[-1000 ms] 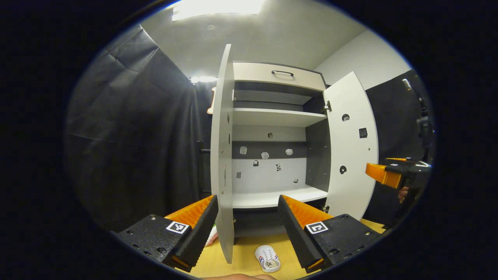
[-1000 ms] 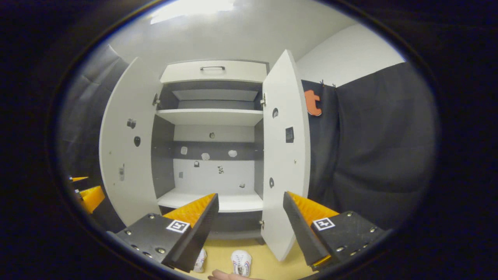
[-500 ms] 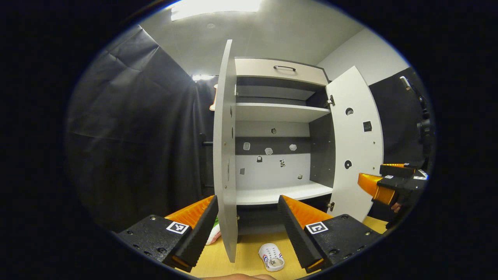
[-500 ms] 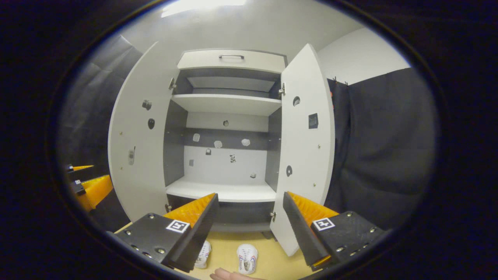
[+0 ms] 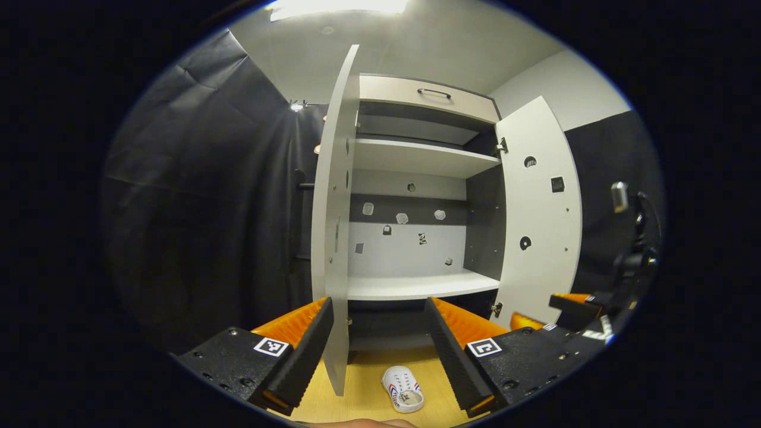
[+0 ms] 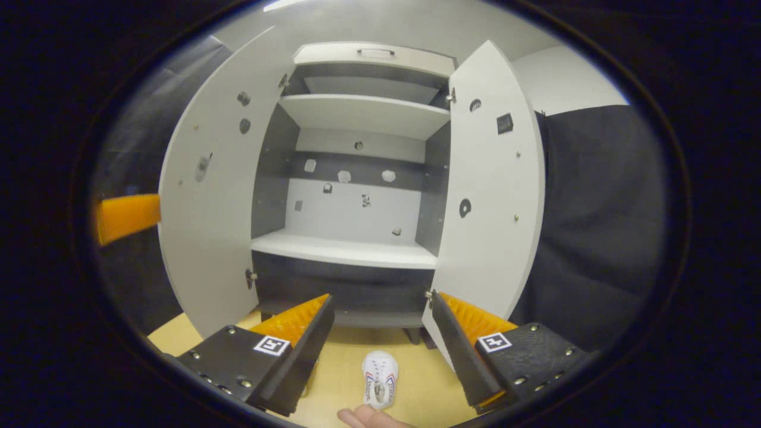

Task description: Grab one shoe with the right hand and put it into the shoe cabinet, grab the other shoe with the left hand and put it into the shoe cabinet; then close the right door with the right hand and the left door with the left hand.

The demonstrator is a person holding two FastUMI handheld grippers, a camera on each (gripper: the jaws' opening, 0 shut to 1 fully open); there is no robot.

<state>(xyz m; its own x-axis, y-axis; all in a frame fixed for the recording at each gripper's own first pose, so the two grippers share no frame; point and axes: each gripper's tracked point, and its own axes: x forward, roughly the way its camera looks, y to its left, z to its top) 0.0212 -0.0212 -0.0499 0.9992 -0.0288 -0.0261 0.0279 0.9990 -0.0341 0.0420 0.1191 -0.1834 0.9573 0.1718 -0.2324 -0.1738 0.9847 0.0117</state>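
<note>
White canvas shoe [image 6: 380, 386] on the wooden floor [image 6: 416, 398] before the cabinet [image 6: 351, 252] looks light and soft, best pinched across its collar; both grippers' jaws gape empty.

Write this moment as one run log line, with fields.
phase: approach | right gripper: open, above shoe | left gripper: open | cabinet: both doors open, shelves bare | shoe on floor

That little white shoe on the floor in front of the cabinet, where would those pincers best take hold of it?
Probably across its sides at mid-length, coming down from above. The white shoe lies flat on the wooden floor, sole down, lengthwise between the right gripper's open fingers, so its narrow width fits that gap. Its long axis points toward the shoe cabinet, needing little turning.
</note>
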